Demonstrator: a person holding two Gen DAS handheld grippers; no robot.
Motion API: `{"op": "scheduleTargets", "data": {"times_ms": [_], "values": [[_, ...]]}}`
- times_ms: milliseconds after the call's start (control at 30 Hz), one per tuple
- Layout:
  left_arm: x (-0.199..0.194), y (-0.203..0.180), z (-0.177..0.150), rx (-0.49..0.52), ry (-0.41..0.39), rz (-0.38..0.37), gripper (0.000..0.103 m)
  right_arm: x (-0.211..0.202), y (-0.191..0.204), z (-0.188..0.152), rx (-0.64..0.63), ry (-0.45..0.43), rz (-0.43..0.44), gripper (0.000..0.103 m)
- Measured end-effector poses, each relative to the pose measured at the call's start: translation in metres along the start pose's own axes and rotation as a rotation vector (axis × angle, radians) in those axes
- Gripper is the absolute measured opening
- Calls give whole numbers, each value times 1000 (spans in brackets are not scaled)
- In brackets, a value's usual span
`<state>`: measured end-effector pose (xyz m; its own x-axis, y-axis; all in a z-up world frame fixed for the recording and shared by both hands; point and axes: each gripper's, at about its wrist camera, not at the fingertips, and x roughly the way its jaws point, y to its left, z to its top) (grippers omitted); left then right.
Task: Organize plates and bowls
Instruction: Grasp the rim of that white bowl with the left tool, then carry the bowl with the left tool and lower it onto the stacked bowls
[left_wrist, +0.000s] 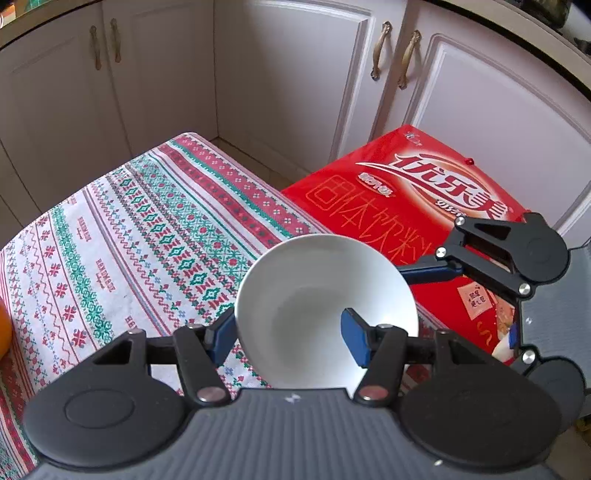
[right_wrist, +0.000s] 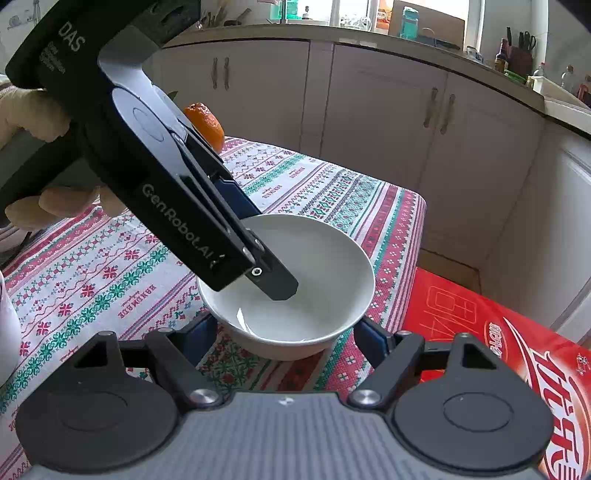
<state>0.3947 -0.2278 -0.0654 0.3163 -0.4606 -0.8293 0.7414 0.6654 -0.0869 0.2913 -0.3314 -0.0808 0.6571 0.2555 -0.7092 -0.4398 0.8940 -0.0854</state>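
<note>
The left gripper (left_wrist: 291, 338) is clamped on the near wall of the white bowl (left_wrist: 325, 295): one blue pad sits inside the bowl at about 5 o'clock of its rim, the other presses the outer wall at about 8 o'clock. Only the right wrist view shows this from the side, where the left gripper (right_wrist: 258, 254) comes down from 10 o'clock, one finger dipping into the bowl (right_wrist: 295, 280) and its blue partner outside the wall.

The right gripper (right_wrist: 286, 339) has its fingers set moderately wide, straddling the bowl's near side at about 7 and 4 o'clock; whether its pads touch the wall cannot be told. In the left wrist view the right gripper (left_wrist: 436, 271) reaches in from 3 o'clock, with one blue finger at the bowl's outer rim.

The bowl rests near the edge of the patterned tablecloth (left_wrist: 129, 240), beside a red box (left_wrist: 417, 206). The right view alone shows a gloved hand (right_wrist: 33, 118) at 10 o'clock and an orange (right_wrist: 207, 122) beyond. White cabinets (left_wrist: 295, 74) stand behind.
</note>
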Motion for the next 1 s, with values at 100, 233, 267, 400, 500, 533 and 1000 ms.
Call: {"op": "scheduleTargets", "data": {"times_ms": [100, 233, 267, 400, 500, 533, 1000], "values": [[-7, -4, -3, 15, -11, 6, 59, -4, 4, 0, -4, -2, -7, 84], [-20, -8, -8, 15, -19, 5, 59, -16, 9, 3, 9, -11, 12, 84], [-24, -9, -9, 14, -22, 4, 59, -20, 11, 4, 9, -13, 15, 84], [-43, -14, -15, 6, -41, 1, 59, -34, 19, 10, 16, -7, 24, 84], [-58, -22, -20, 15, -54, 11, 59, -45, 26, 14, 24, 0, 35, 84], [-64, -24, -22, 16, -61, 14, 59, -50, 29, 16, 23, 0, 37, 84], [-156, -58, -77, 10, -156, 67, 59, -120, 92, 23, -18, -28, 88, 84]]}}
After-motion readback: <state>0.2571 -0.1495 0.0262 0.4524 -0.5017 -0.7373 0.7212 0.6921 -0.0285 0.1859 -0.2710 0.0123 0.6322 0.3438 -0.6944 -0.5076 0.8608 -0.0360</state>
